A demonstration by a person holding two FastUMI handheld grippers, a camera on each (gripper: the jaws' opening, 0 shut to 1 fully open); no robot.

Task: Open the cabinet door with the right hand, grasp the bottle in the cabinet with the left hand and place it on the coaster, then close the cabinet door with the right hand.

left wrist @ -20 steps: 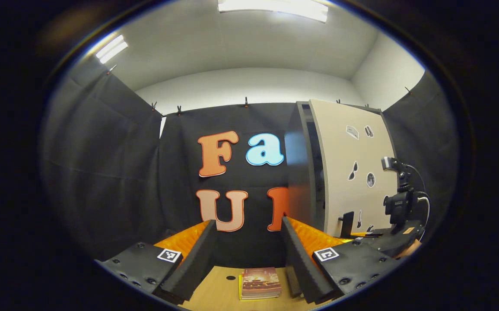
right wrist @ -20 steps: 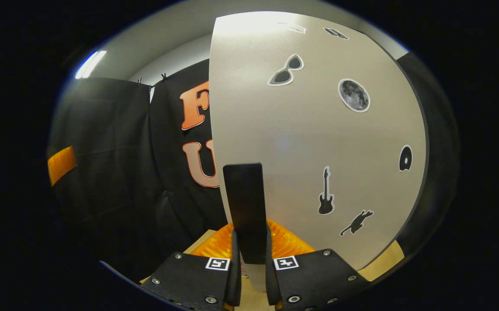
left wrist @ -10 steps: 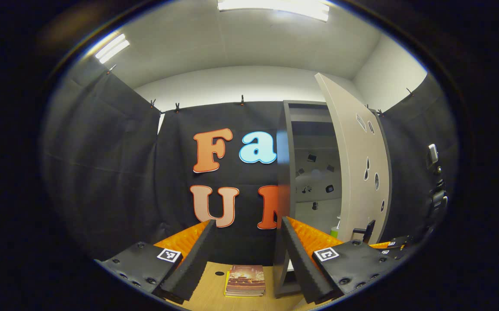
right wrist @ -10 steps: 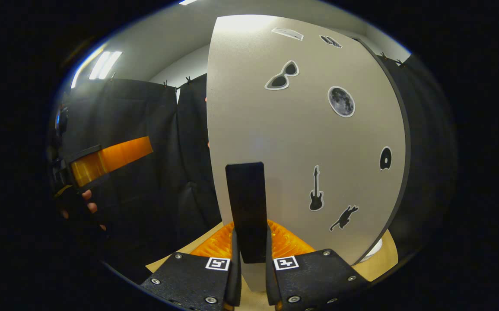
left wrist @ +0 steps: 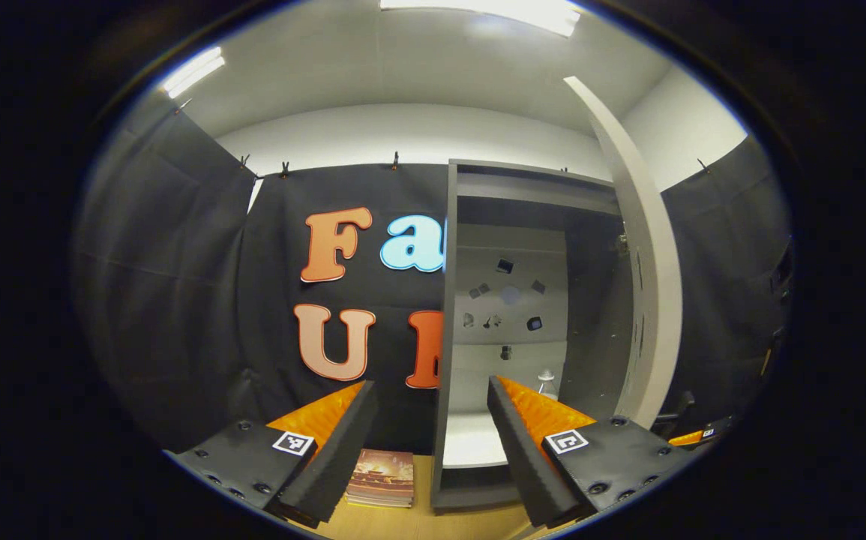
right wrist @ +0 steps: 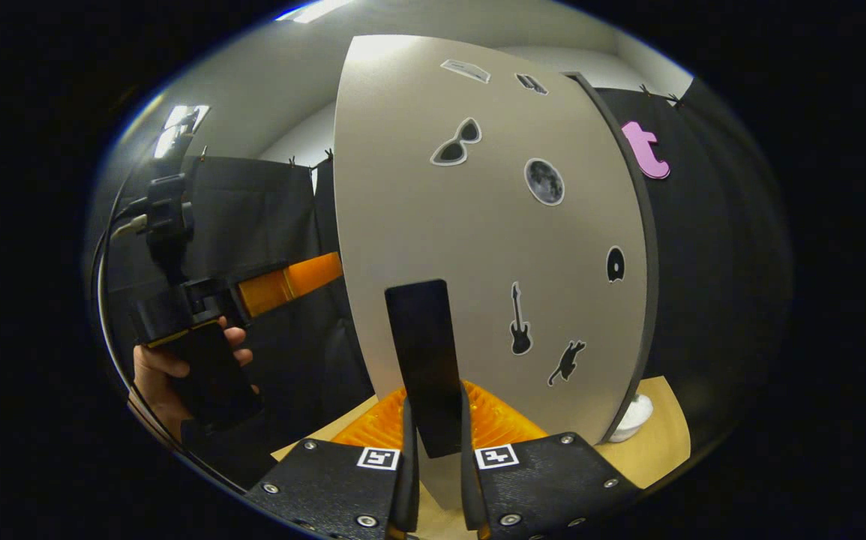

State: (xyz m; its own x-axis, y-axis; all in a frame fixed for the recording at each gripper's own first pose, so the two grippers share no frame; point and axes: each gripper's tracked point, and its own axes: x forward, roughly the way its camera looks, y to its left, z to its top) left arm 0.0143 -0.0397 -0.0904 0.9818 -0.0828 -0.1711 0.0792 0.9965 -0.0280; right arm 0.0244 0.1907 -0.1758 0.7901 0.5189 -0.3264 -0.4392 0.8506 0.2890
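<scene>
The grey cabinet (left wrist: 447, 315) stands with its pale door (right wrist: 477, 247) swung wide, seen edge-on (left wrist: 650, 262) in the left gripper view. My right gripper (right wrist: 436, 450) is shut on the door's black handle (right wrist: 425, 352). Inside on the cabinet floor, the clear top of a bottle (left wrist: 546, 381) peeks over my left gripper's right finger (left wrist: 530, 435). My left gripper (left wrist: 429, 427) is open and holds nothing, just in front of the opening. In the right gripper view, a hand (right wrist: 163, 367) holds the left gripper (right wrist: 305, 274) to the left of the door.
A small stack of books (left wrist: 382, 476) lies on the wooden table (left wrist: 418, 517) left of the cabinet. A white round object (right wrist: 635, 416) sits on the table by the door's lower hinge side. Black cloth walls close in all around.
The door has swung from barely ajar to wide open with my right gripper on its handle. The cabinet's inside and the bottle have come into view; the left gripper has drawn closer.
</scene>
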